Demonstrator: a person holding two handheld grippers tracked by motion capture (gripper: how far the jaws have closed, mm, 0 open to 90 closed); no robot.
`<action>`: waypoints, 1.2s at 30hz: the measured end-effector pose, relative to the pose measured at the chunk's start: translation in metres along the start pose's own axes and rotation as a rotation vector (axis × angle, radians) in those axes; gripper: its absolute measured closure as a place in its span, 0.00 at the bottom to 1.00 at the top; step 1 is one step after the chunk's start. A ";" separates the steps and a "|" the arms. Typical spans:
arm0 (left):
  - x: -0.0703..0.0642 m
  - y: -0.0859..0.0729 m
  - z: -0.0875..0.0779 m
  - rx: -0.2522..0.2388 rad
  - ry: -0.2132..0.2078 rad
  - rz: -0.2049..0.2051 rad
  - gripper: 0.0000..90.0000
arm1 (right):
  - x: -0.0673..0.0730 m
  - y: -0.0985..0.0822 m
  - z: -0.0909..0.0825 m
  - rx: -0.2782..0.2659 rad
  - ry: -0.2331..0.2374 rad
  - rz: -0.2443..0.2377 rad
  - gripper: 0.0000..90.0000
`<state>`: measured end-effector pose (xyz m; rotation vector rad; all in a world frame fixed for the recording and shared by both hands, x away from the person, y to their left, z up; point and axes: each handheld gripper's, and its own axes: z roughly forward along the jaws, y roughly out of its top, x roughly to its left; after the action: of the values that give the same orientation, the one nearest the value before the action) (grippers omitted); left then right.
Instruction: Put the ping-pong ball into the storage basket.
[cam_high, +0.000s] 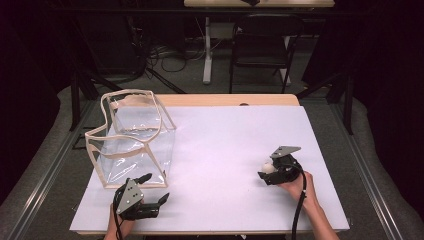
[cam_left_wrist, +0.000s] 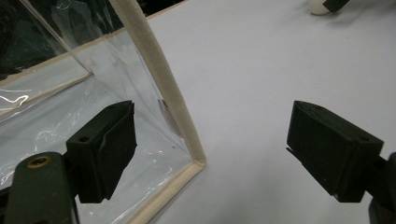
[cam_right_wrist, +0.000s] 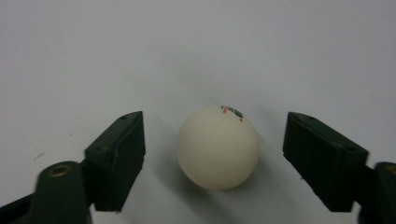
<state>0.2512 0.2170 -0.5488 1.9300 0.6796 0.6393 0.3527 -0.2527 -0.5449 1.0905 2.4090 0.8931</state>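
clear bag (cam_high: 132, 140): 1 | white ball (cam_right_wrist: 217, 147): 1 | claws: 2

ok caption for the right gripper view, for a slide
Open right gripper straddling a white ball that rests on the white table cover, jaws not yet touching it.

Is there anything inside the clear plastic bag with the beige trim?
Through the walls of the clear plastic bag with beige trim I see nothing inside, only glare and the white table sheet. The far bottom corner is hard to judge.
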 end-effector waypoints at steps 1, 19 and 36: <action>0.000 0.000 0.000 0.001 0.000 0.001 0.18 | 0.000 0.000 0.000 -0.007 -0.005 0.006 0.28; 0.000 0.000 0.001 0.008 -0.003 0.003 0.18 | -0.001 -0.006 -0.001 0.012 -0.008 0.002 0.49; 0.000 0.000 0.002 0.015 -0.012 0.008 0.18 | 0.002 -0.002 -0.007 -0.013 -0.036 -0.021 0.56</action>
<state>0.2520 0.2157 -0.5497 1.9499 0.6708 0.6286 0.3472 -0.2550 -0.5410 1.0653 2.3779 0.8740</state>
